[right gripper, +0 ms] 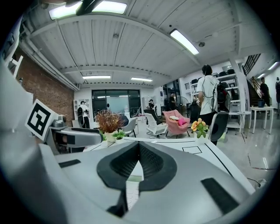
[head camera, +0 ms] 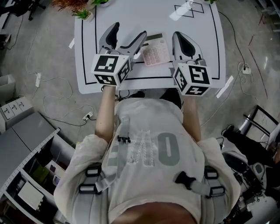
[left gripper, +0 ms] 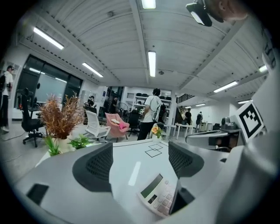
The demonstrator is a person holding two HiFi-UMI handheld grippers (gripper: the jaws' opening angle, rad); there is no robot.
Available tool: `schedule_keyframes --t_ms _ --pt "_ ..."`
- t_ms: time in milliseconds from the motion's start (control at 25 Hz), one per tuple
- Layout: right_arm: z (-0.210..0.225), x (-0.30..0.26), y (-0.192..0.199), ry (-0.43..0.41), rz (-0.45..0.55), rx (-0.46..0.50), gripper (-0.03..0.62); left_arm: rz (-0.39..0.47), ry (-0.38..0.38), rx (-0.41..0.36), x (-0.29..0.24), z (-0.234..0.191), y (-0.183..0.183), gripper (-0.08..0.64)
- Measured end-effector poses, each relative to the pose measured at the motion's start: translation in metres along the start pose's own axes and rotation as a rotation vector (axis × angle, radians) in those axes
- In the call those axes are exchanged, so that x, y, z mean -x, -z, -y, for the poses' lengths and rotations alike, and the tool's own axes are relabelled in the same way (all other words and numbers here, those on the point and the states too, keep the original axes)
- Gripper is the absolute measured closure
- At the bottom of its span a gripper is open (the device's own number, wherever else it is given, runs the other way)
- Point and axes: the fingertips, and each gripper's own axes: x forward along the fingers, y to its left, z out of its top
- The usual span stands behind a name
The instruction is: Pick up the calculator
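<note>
A pale pink calculator [head camera: 155, 49] with a dark display lies flat on the white table [head camera: 87, 48], near its front edge. My left gripper [head camera: 129, 31] is open just left of it, its right finger beside the calculator's left edge. In the left gripper view the calculator [left gripper: 159, 194] sits low and right, partly behind the right finger, with only bare table between the pads. My right gripper [head camera: 183, 37] is shut and empty just right of the calculator. In the right gripper view a strip of the calculator [right gripper: 131, 192] shows below the closed tips of that gripper [right gripper: 139, 146].
A black outline [head camera: 95, 26] frames the tabletop, with a small square mark [head camera: 189, 8] at the back. Potted plants [head camera: 83, 13] stand at the back left corner. Cables [head camera: 43, 83] and shelving [head camera: 26, 175] lie on the floor to the left; the person's torso is close to the table's front edge.
</note>
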Motion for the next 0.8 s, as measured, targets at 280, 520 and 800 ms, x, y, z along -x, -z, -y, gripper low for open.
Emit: schedule_keyframes --t_ms 280,520,800 --pt "0.007 0.007 0.028 0.026 -0.063 -0.046 0.588 -0.225 0.238 0.009 -0.040 0.015 0.049 0.181" --pt "0.018 0.021 0.059 0.052 -0.137 -0.104 0.588 -0.457 0.374 0.081 -0.052 0.025 0.111 0.181" --pt "0.027 0.019 0.082 0.052 -0.153 -0.163 0.588 -0.633 0.481 0.170 -0.065 0.026 0.146 0.183"
